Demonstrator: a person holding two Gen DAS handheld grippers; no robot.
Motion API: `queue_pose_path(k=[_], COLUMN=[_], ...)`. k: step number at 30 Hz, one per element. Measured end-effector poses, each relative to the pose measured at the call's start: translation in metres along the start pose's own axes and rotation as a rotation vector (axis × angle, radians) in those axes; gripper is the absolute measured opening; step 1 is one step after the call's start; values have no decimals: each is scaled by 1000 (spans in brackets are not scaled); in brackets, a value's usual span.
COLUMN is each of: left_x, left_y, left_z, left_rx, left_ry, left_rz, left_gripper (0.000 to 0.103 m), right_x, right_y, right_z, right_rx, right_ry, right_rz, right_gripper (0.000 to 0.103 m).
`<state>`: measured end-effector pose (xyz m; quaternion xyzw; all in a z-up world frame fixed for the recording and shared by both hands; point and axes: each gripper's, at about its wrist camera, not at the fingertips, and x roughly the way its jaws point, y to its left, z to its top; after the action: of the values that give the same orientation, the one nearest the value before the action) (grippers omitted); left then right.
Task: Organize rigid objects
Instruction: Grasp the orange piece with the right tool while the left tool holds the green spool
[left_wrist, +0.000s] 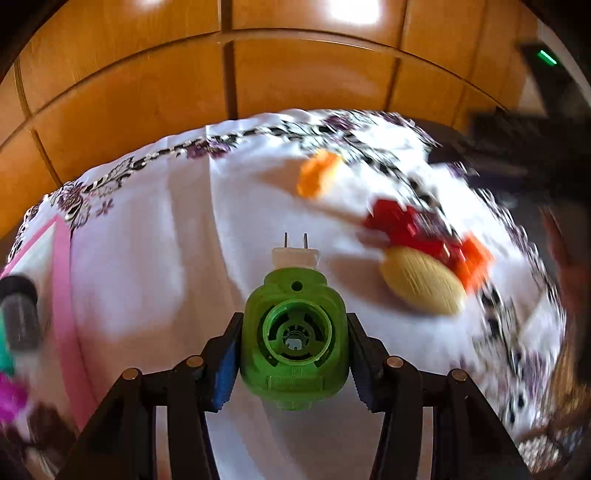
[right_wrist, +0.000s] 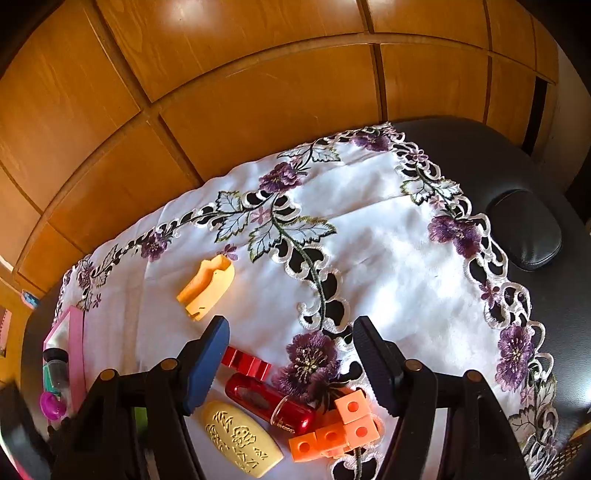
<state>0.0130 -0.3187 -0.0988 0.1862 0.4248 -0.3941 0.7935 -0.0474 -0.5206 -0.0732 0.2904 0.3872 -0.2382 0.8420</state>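
Note:
My left gripper (left_wrist: 293, 350) is shut on a green plug-in device (left_wrist: 293, 341), its white plug end with two prongs pointing forward, held above the white embroidered cloth (left_wrist: 166, 258). Ahead to its right lie an orange-yellow piece (left_wrist: 317, 177), red pieces (left_wrist: 406, 225), a cream oval block (left_wrist: 423, 280) and orange cubes (left_wrist: 476, 258), all blurred. My right gripper (right_wrist: 291, 358) is open and empty above the cloth (right_wrist: 388, 251). Below it lie a red ridged piece (right_wrist: 247, 362), a red bottle-like object (right_wrist: 269, 402), the cream oval block (right_wrist: 242, 439) and orange cubes (right_wrist: 340, 428). The orange-yellow piece (right_wrist: 208, 286) lies farther ahead on the left.
A pink-rimmed tray (left_wrist: 61, 280) at the left edge holds a dark-capped clear tube (left_wrist: 20, 310) and a magenta item; it also shows in the right wrist view (right_wrist: 75, 354). Wooden cabinet doors (right_wrist: 258, 92) stand behind. A black padded surface (right_wrist: 517, 206) lies under the cloth, right.

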Motion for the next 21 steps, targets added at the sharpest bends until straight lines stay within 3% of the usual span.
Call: queue_pose_path(k=[5,11,20,21], left_x=[-10,-18,-26,-27], left_y=[-12,-8,-2,-1], left_z=[-30,-38,-47,-48], left_rx=[47,35,15,11], left_ry=[1,-1,-4,-2], left_rz=[-1,-23,-39,-39], left_gripper=[52,52,52,52], right_x=[7,25,99,109], right_y=[12,45,72,75], right_z=[-5,7,36,36], right_rx=[-22,-59,8,-1], right_ry=[47,88,176,203], right_rz=[69,128,60,52], right_gripper=[70,70,70,65])
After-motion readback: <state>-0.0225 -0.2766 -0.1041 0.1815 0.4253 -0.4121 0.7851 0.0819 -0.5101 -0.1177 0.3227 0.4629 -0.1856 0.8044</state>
